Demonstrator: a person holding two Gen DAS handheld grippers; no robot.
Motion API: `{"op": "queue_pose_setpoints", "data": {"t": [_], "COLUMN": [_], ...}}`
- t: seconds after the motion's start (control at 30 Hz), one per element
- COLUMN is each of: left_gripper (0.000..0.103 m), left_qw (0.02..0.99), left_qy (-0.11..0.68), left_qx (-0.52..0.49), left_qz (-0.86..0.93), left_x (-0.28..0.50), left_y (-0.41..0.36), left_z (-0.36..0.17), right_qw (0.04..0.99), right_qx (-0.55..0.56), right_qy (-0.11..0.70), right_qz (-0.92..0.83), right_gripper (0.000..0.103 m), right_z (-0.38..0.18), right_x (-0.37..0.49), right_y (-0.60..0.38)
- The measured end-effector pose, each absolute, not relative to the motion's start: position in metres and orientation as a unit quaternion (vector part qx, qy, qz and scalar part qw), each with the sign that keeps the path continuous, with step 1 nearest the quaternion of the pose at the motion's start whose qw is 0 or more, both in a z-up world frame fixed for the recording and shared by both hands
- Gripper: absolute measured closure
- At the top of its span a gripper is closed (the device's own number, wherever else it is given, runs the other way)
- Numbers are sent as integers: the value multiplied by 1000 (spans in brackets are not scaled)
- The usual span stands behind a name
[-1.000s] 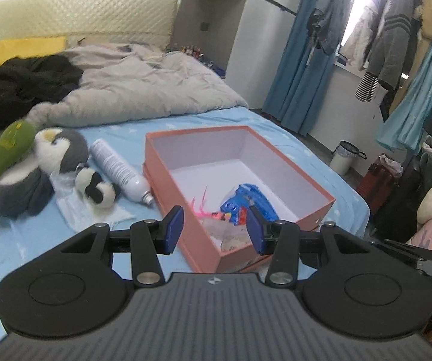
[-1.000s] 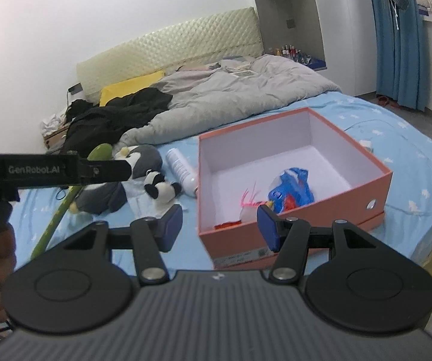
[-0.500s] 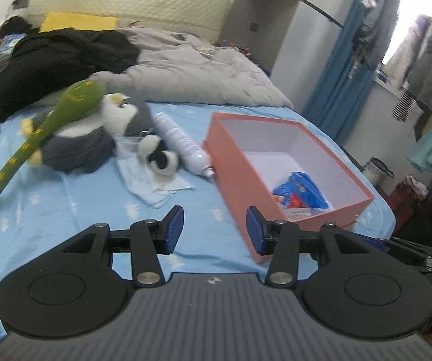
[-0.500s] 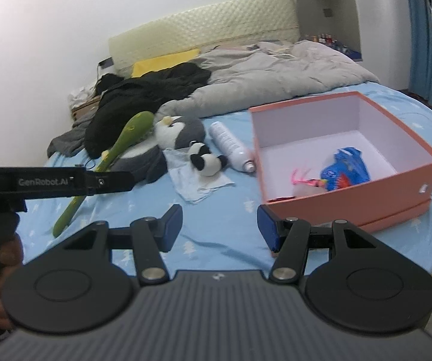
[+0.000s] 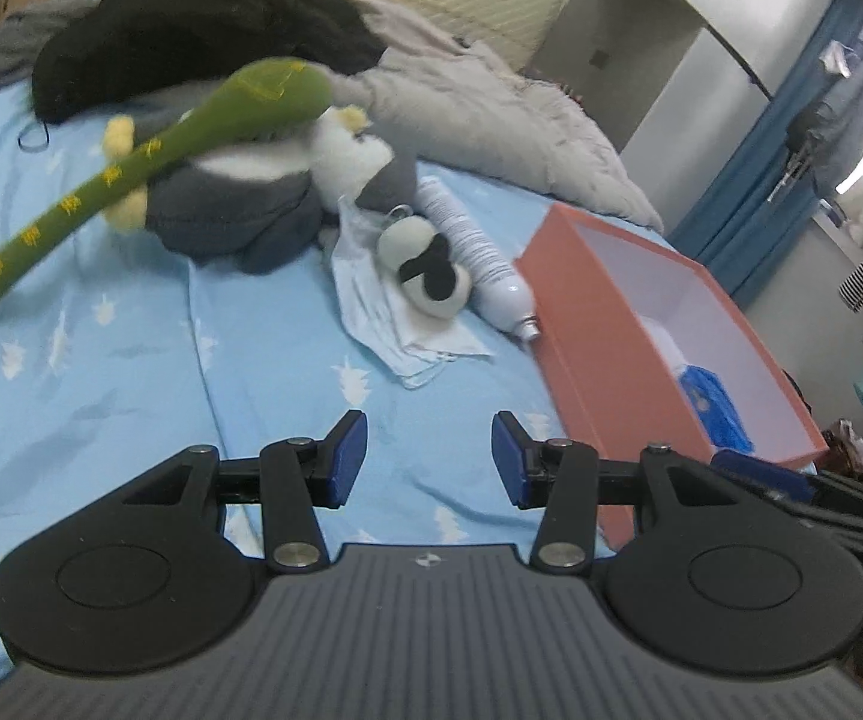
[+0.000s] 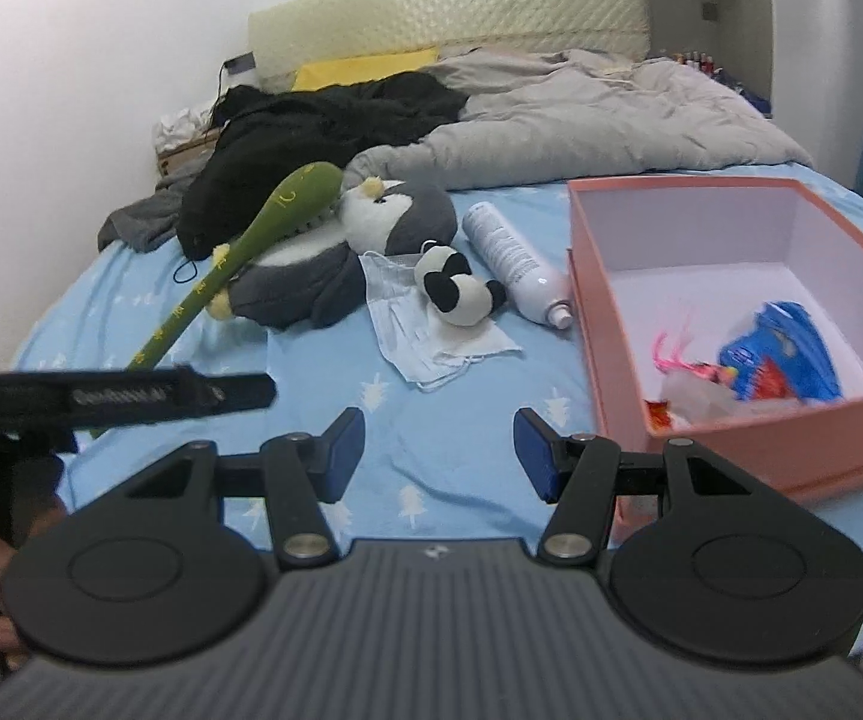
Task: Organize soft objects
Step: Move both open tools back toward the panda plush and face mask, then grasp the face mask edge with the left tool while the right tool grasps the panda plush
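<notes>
Small panda plush [image 5: 425, 267] well beyond the empty, parted left claw [image 5: 428, 457]

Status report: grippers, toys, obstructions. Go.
Left gripper and right gripper open, empty. Panda plush on bed, outside pink box. Spray can between them.

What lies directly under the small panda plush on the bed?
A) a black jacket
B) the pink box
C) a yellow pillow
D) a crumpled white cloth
D: in the right wrist view the small panda plush rests on a crumpled white cloth spread on the blue sheet, beside the white bottle and outside the pink box.
</notes>
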State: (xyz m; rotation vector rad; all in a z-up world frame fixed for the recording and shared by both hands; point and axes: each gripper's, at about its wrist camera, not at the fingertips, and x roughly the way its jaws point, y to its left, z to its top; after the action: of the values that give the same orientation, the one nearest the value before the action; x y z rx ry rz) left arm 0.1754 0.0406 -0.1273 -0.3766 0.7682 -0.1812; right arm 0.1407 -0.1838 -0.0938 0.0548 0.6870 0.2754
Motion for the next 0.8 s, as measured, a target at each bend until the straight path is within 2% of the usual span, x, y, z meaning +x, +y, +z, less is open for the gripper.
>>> {"op": "queue_pose_setpoints", "data": {"t": [0.2, 0.53, 0.8], "left_gripper": [52, 52, 52], "left_qw": [890, 879, 870], "left_qy": [387, 395, 405], "left_qx": [-226, -254, -269], "left_qz": [-83, -78, -76], "left_x": [224, 308, 360], "left_y": [58, 69, 72], "left_z": [-171, -214, -250], "right_qw": [929, 924, 923], "right_qx": [10, -40, -7], "right_qy": [342, 356, 364], "right_qz": [139, 132, 121], "right_gripper": [45, 45, 45], "right_z": [-109, -148, -166], "right_x": [190, 265, 316], "right_y": [-166, -141, -139]}}
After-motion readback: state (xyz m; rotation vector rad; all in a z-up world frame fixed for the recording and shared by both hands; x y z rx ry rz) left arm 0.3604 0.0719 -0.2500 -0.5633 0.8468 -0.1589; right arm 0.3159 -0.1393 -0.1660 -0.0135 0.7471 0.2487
